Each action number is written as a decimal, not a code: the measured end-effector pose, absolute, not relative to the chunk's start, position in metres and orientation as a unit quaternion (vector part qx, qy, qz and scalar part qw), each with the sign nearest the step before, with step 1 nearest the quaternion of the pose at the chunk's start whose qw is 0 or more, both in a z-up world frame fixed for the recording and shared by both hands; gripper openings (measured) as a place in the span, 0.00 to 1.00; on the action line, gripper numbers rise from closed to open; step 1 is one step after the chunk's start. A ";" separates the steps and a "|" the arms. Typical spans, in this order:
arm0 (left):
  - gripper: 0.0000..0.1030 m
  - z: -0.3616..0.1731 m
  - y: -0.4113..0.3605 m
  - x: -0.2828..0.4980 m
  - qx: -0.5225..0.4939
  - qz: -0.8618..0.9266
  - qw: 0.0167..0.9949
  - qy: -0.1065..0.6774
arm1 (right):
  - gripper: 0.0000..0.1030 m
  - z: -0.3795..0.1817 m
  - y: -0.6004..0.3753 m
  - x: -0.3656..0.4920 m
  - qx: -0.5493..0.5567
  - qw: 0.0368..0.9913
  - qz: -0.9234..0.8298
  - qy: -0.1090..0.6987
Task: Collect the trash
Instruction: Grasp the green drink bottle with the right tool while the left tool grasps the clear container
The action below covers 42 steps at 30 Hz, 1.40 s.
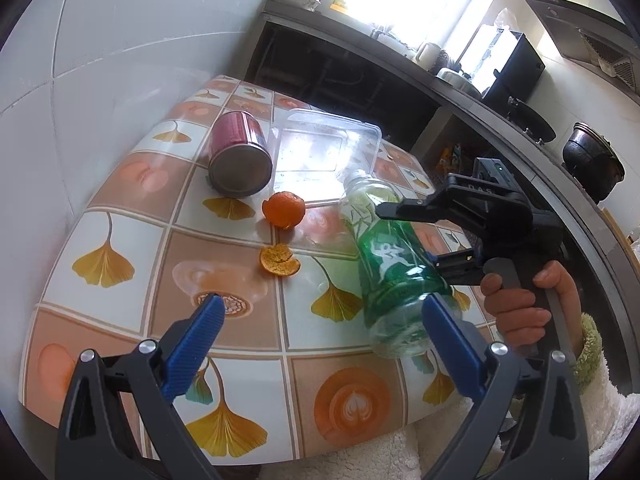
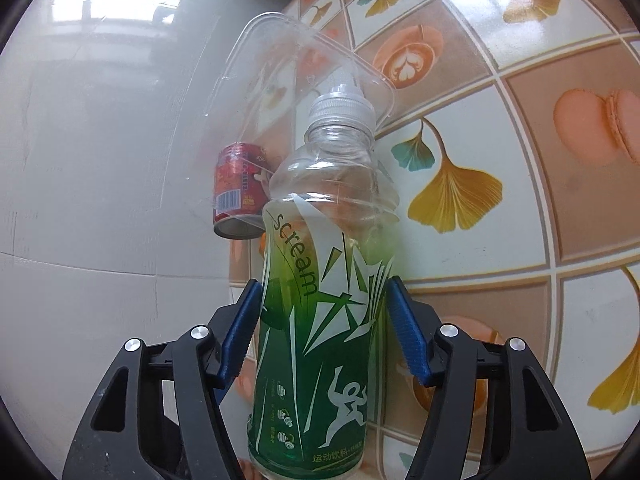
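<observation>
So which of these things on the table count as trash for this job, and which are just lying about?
Trash to collect:
- green bottle, between the right hand-held gripper pads
- red can, on its side
- orange peel pieces
- possibly the clear plastic container, looks empty

Just lying about:
- black pot and mug on the counter behind
- tablecloth

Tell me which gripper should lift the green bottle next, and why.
Right. The right gripper already has its jaws on both sides of the green bottle, pads against the label. The left gripper hangs open over the table, with nothing between its jaws.
</observation>
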<state>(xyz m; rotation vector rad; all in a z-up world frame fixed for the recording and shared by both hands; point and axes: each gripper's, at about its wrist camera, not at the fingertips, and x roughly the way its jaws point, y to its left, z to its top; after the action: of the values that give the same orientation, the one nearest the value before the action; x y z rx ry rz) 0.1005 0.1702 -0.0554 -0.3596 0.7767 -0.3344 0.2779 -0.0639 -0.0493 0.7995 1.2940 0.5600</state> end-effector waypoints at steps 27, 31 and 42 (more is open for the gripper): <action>0.73 -0.010 0.063 0.293 0.192 -0.141 0.896 0.374 | 0.57 -0.037 -0.167 0.218 0.295 0.760 0.246 0.525; 0.61 -0.028 0.042 0.317 0.280 -0.123 0.868 0.391 | 0.57 -0.035 -0.172 0.215 0.292 0.765 0.244 0.520; 0.10 -0.053 0.032 0.349 0.356 -0.073 0.841 0.402 | 0.57 -0.032 -0.193 0.204 0.293 0.764 0.247 0.519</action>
<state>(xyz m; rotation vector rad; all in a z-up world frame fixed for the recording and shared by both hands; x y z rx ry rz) 0.3494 0.0320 -0.0528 0.7526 0.8487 -0.1534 0.2037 -0.1925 -0.0316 0.6360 1.1276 0.5362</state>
